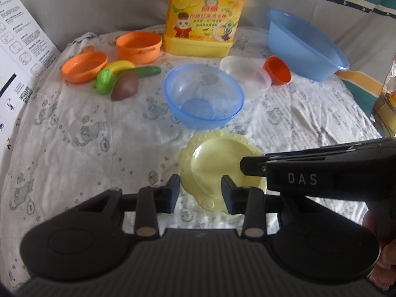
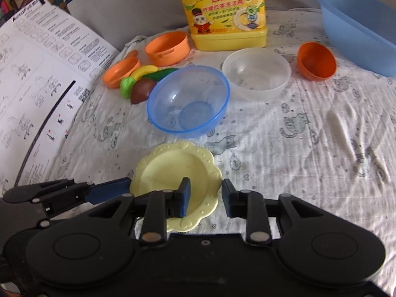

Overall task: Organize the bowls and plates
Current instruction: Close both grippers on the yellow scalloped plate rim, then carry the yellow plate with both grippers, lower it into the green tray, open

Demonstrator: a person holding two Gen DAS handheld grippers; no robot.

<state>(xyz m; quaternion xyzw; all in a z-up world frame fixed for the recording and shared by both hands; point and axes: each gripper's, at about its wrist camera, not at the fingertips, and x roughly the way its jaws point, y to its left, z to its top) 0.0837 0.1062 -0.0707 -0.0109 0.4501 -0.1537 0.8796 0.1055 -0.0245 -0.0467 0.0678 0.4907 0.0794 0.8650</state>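
Note:
A pale yellow scalloped plate [image 1: 217,163] [image 2: 173,173] lies on the cloth close in front of both grippers. My left gripper [image 1: 200,193] is open, its jaws astride the plate's left rim. My right gripper [image 2: 205,198] is open, its jaws astride the plate's right rim; it also shows in the left wrist view [image 1: 250,167]. My left gripper reaches in from the left in the right wrist view [image 2: 123,185]. Beyond the plate stand a clear blue bowl [image 1: 204,95] [image 2: 188,100], a clear white bowl [image 1: 245,74] [image 2: 256,74] and a small orange bowl [image 1: 277,70] [image 2: 316,60].
A big blue basin [image 1: 304,45] [image 2: 358,24] sits far right. A yellow detergent jug [image 1: 205,14] [image 2: 222,12] stands at the back. Orange toy pots [image 1: 138,47] [image 2: 168,47] and toy fruit [image 1: 123,81] [image 2: 141,84] lie left. A printed sheet [image 2: 37,86] leans at the left edge.

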